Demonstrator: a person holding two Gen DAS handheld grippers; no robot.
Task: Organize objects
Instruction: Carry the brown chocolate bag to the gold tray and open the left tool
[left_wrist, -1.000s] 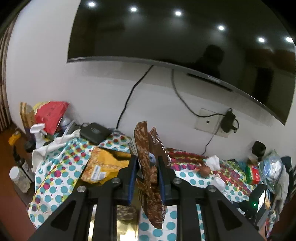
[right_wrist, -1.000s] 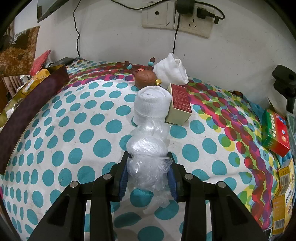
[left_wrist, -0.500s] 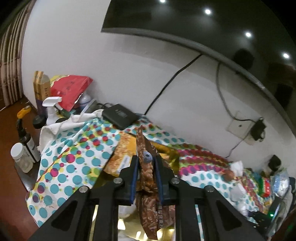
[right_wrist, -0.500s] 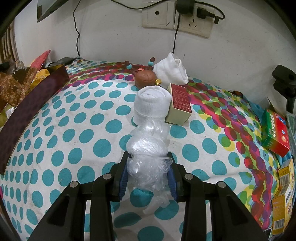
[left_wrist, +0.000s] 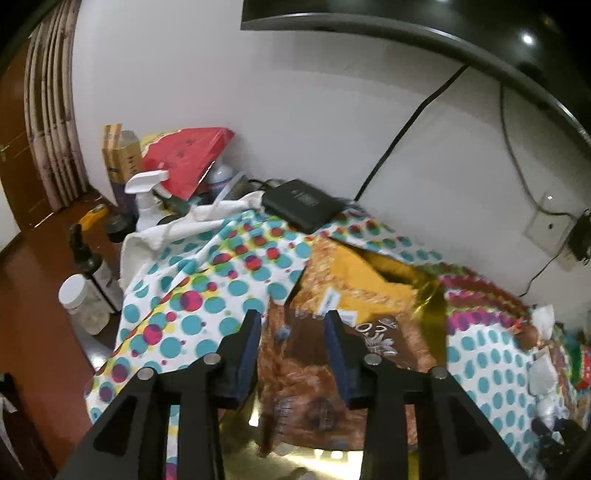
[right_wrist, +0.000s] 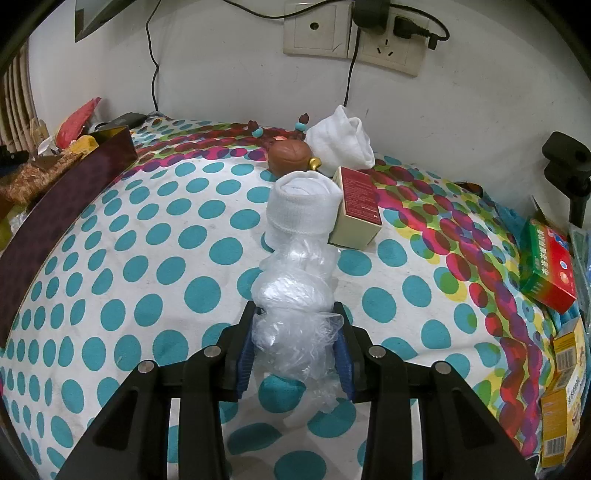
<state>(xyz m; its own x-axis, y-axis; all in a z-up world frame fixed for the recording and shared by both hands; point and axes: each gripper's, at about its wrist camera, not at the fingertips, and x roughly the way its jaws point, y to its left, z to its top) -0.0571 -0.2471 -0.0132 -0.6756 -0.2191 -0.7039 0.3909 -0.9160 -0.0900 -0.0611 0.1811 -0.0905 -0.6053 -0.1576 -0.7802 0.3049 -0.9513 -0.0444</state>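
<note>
Best let the opening left gripper (left_wrist: 291, 343) spread clear of the brown crinkled snack bag (left_wrist: 317, 373) lying in the gold-lined dark box (right_wrist: 70, 188) at the spotted tablecloth's (right_wrist: 155, 258) left edge, while kept the right gripper (right_wrist: 295, 345) clamped on the clear crumpled plastic bag (right_wrist: 295, 306) near the front edge.

White wall (left_wrist: 295, 110), wall-mounted television (left_wrist: 406, 22), brown floor (left_wrist: 33, 314).

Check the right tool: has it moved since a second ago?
No. The right tool sits at the same spot against the wall socket and red-topped box, and stays shut on the clear plastic bag.
</note>
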